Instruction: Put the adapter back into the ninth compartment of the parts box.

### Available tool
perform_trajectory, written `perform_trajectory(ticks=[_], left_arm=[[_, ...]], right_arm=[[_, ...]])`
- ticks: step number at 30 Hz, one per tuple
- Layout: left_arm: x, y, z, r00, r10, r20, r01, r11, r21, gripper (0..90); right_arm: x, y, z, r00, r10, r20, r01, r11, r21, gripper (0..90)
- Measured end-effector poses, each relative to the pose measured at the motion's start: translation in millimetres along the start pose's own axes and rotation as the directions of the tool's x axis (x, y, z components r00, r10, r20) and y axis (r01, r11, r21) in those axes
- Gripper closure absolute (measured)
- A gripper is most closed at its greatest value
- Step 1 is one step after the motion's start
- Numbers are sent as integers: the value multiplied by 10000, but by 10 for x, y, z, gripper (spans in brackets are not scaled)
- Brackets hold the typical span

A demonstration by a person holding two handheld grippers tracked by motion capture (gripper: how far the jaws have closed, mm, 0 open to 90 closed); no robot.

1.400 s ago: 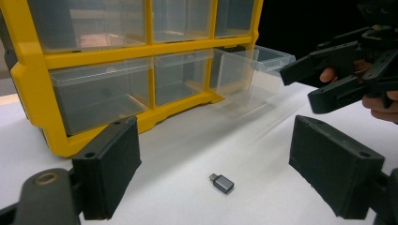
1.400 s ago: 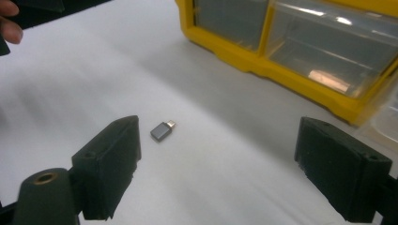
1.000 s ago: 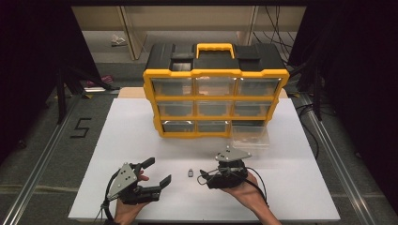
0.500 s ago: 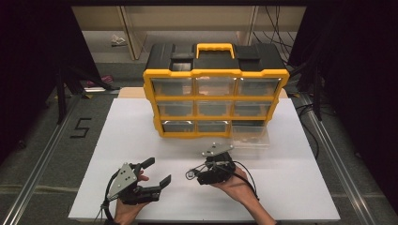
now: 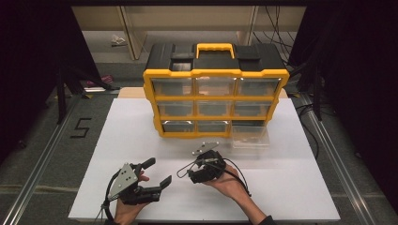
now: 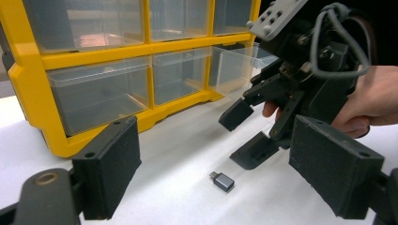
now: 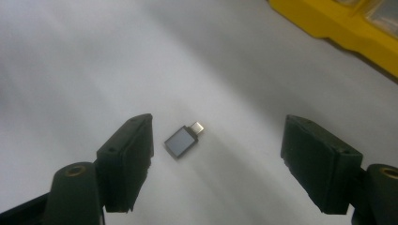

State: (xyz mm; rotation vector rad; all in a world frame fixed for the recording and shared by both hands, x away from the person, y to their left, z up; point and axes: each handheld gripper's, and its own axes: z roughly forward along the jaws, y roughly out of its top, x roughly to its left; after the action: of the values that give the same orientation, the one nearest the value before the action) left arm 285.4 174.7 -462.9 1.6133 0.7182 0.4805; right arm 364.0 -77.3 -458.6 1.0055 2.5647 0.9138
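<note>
Small grey adapter [image 7: 182, 143] with a metal plug end lies flat on the white tabletop [image 5: 291, 187], in front of the yellow drawer organizer [image 5: 216, 101]. Right claw [image 7: 218, 161] straddles it, jaws wide and just been closing, pads clear of it; the adapter sits nearer one pad. Left claw [image 6: 230, 176] open, empty, resting nearby. One clear drawer [image 5: 250, 136] sits pulled out at the organizer's lower row.

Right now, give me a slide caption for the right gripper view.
Right hand-held gripper poised with open jaws around a small grey USB adapter lying untouched on the white table.
</note>
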Motion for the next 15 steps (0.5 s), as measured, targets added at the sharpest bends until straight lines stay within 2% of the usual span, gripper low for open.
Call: perform_trajectory(ticks=[7, 8, 11, 15], left_arm=[[4, 9, -9, 10000, 9, -29, -9, 9999, -108, 165], [6, 12, -8, 10000, 4, -36, -4, 9999, -121, 165], [3, 5, -5, 10000, 70, -40, -70, 10000, -33, 165], [-2, 7, -2, 10000, 86, -41, -86, 9999, -71, 165]], right_arm=[[11, 42, 122, 9997, -243, 55, 240, 9982, 556, 302], [19, 48, 131, 10000, -40, 74, 36, 9980, 627, 307], [-1, 61, 172, 9999, 133, -38, -130, 9973, 718, 313], [21, 92, 227, 10000, 41, 35, -44, 9961, 886, 327]])
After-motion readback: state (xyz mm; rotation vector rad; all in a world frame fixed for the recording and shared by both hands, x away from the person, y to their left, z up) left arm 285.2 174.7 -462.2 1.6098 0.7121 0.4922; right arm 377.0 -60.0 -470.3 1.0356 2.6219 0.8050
